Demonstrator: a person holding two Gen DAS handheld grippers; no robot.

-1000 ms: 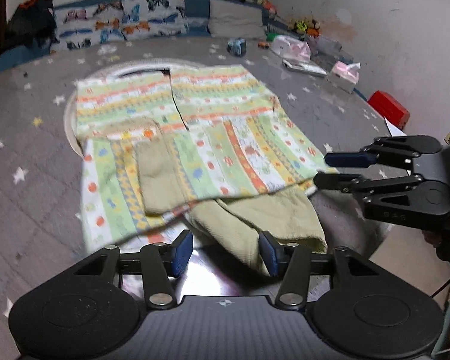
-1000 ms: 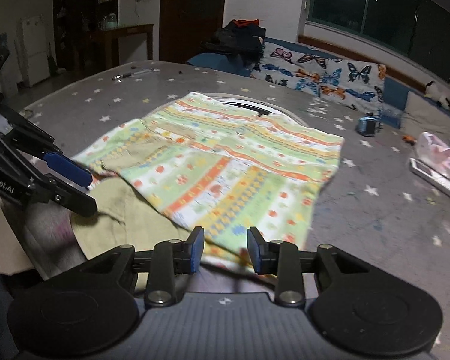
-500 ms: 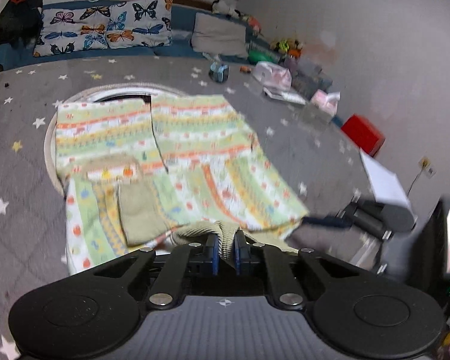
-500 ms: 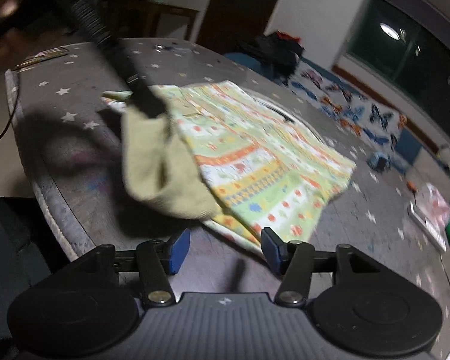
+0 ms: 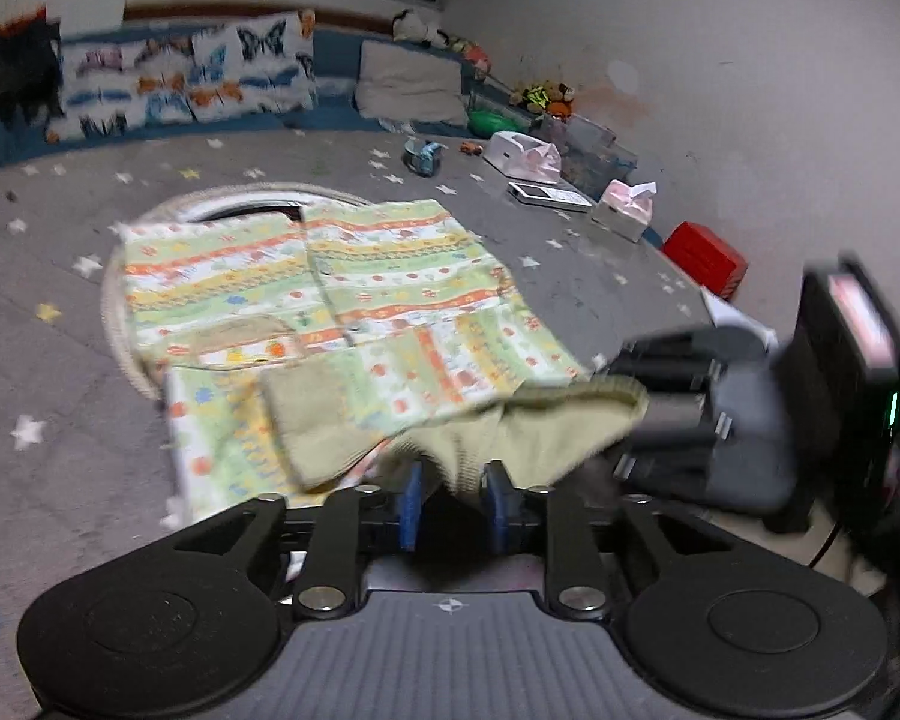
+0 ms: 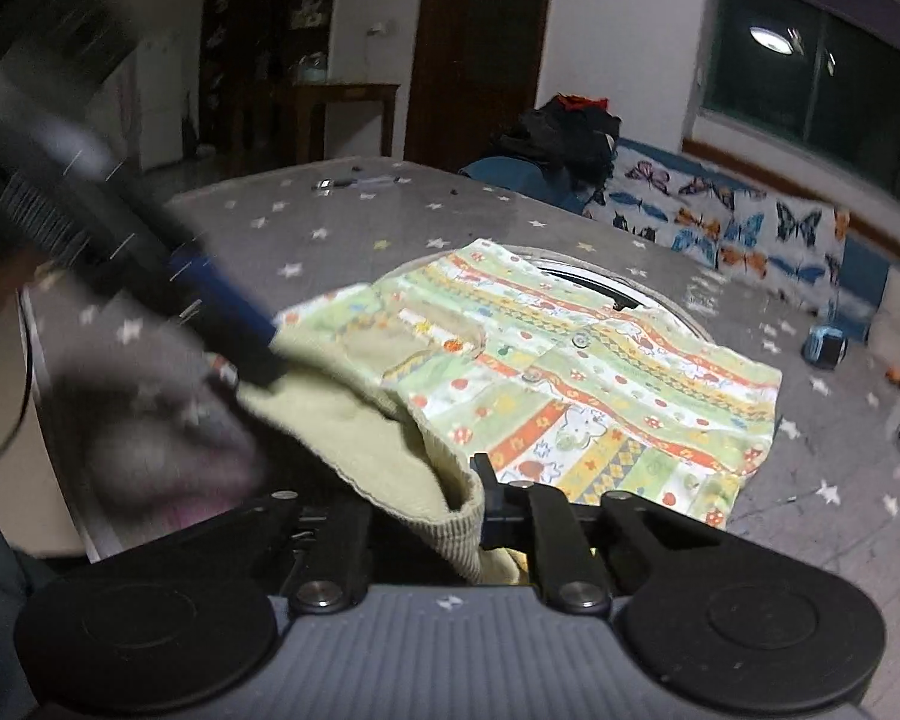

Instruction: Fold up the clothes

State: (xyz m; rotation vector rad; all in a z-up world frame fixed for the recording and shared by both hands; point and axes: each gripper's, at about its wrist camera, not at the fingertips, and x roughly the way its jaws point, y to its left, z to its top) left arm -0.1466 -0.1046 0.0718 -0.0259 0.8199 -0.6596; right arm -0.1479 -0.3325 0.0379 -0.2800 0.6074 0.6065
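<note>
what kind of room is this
Probably a lived-in home room: a bench seat with butterfly cushions under a dark window, a star-print table cover, and toys along the wall.

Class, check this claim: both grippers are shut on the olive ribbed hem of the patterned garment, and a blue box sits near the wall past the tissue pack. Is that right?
One detail is wrong: the box is red, not blue, as the left wrist view shows. The rest holds: the left gripper and right gripper are shut on the olive ribbed hem of the patterned garment, and the box sits near the wall past the tissue pack.
</note>
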